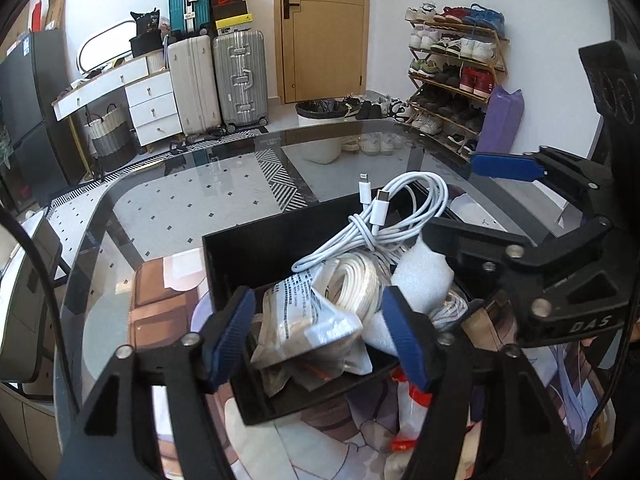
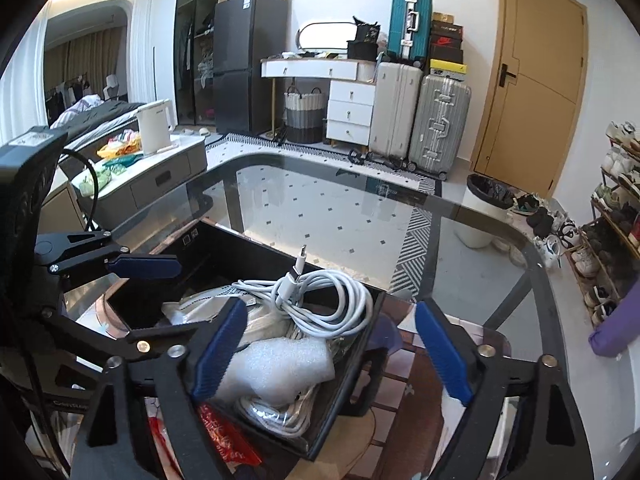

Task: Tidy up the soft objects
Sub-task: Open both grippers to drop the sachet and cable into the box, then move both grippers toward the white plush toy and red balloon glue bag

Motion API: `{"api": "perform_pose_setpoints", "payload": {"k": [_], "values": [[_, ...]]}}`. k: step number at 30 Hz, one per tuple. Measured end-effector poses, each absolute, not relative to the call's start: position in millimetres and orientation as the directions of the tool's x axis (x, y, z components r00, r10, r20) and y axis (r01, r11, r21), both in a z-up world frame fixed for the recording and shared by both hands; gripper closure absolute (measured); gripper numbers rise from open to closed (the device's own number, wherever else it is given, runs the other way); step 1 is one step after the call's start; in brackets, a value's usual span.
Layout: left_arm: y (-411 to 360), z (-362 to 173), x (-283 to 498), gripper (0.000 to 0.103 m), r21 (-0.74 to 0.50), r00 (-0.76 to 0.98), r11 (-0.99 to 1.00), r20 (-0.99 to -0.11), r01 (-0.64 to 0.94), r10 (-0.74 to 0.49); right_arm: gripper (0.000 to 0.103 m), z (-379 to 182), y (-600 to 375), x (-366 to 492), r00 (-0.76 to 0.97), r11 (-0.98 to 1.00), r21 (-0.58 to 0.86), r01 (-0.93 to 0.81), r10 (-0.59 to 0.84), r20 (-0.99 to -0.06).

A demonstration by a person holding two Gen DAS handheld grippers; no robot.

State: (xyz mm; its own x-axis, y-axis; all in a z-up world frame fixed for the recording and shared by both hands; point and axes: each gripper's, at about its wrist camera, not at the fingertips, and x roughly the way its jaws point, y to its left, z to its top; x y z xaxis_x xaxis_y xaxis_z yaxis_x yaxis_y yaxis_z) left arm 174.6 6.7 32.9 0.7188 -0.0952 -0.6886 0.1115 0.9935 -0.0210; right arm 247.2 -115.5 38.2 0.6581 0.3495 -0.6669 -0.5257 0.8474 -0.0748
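left gripper [image 1: 318,338]: jaws wide, empty, lower centre | right gripper [image 2: 332,350]: jaws wide, empty | black bin [image 1: 240,248]: white cable [image 1: 404,204] on top, centre

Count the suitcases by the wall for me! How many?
3. A white suitcase stands beside the drawers, a silver suitcase is next to it near the door, and a teal suitcase sits up behind them. Others may be hidden behind.

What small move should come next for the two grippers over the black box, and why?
Probably draw both back: the left gripper and right gripper are open and hold nothing, and the white cable, foam piece and plastic bag already lie in the black box.
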Motion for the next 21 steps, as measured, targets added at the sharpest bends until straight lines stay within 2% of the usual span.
{"api": "perform_pose_setpoints", "payload": {"k": [3, 6, 10, 21], "values": [[8.4, 38.2, 161.9, 0.014, -0.02, 0.747, 0.994, -0.657, 0.112, -0.097, 0.004, 41.4, -124.3, 236.7, 0.668, 0.859, -0.054, -0.509, 0.355, -0.654], [9.6, 42.1, 149.4, 0.005, -0.007, 0.766, 0.994, -0.638, 0.105, -0.085, 0.002, 42.6, -135.7, 223.7, 0.661, 0.873, 0.006, -0.487, 0.374, -0.651], [10.4, 43.7, 133.1, 0.004, -0.024, 0.768, 0.994, -0.633, 0.107, -0.098, 0.001, 39.6, -144.1, 206.7, 0.639, 0.874, 0.066, -0.481, 0.401, -0.657], [16.4, 32.0, 95.0, 0.003, -0.042, 0.759, 0.996, -0.645, 0.08, -0.088, 0.001, 29.2, -152.0, 152.5, 0.629, 0.868, 0.062, -0.492, 0.404, -0.664]]}}
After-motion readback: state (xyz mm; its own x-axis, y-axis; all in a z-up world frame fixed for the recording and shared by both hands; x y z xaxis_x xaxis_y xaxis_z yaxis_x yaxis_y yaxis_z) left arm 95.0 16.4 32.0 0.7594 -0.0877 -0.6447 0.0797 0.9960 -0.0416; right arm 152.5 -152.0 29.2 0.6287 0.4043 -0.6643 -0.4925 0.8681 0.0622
